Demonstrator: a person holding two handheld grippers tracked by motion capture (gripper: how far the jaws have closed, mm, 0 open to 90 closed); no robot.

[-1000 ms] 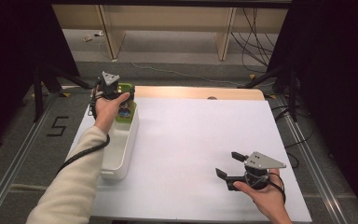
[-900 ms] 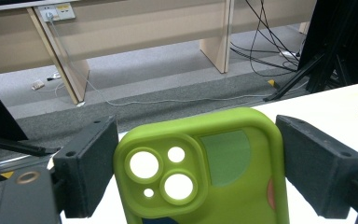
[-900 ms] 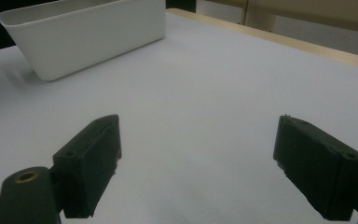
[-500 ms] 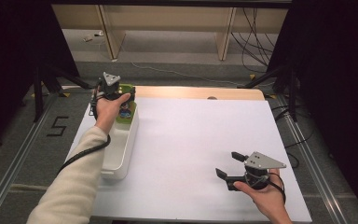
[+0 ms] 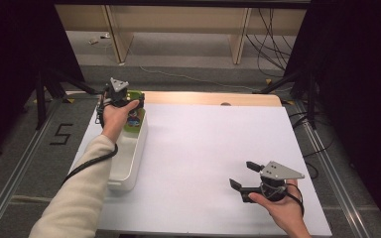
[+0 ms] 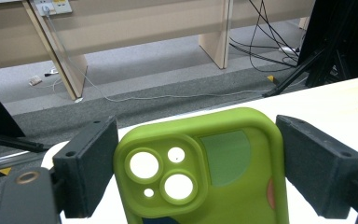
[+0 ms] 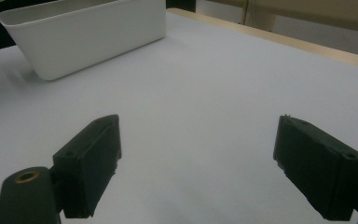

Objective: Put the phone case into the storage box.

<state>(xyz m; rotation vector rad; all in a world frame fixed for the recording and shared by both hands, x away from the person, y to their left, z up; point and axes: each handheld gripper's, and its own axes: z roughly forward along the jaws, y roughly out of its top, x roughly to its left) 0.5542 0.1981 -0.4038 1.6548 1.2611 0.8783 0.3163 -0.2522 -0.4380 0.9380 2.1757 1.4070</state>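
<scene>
The left gripper [image 6: 196, 172] is pinching a lime-green phone case [image 6: 205, 168] by its edges, holding it over the far end of the white bin [image 5: 129, 163] in the upper left of the high view. Judging by that, the case is not yet dropped in; release remains. The case looks soft, matte and round-cornered, the bin smooth, hard plastic. The right gripper [image 5: 244, 176], fingers spread, is idling over the white table [image 5: 203, 148].

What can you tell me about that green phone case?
The green phone case looks like soft, matte rubber with rounded corners. Its raised camera block has three round cutouts and two small holes, and there are darker green and orange patches on its back. The left gripper clamps it by its two sides, upright, over the far end of the white bin.
</scene>
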